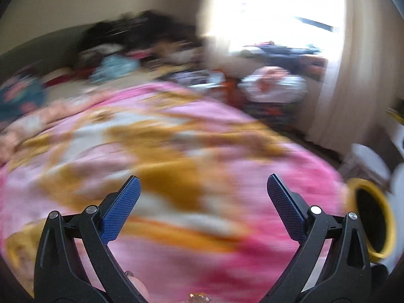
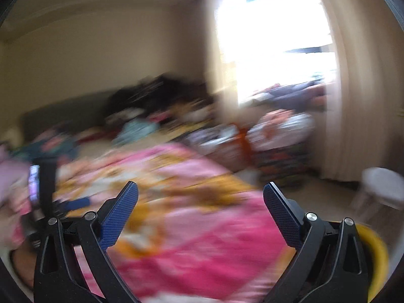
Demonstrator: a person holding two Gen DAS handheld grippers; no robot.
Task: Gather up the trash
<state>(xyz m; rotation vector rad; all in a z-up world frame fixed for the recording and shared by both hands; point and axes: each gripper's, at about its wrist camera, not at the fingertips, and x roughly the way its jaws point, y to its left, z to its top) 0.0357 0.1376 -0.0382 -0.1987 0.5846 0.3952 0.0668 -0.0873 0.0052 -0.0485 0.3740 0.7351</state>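
I am holding both grippers, left (image 1: 202, 192) and right (image 2: 200, 199), wide apart and empty over the pink blanket (image 1: 192, 151). The yellow bin (image 1: 373, 217) is sitting low to my right, nearer my right gripper. Everything is blurry, so I am seeing no trash.

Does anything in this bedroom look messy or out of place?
Yes. Clothes and bags are heaped in a pile at the far end of the bed instead of put away. A yellow-rimmed bin sits beside the pink blanket. Heavy blur hides finer detail, including any trash.
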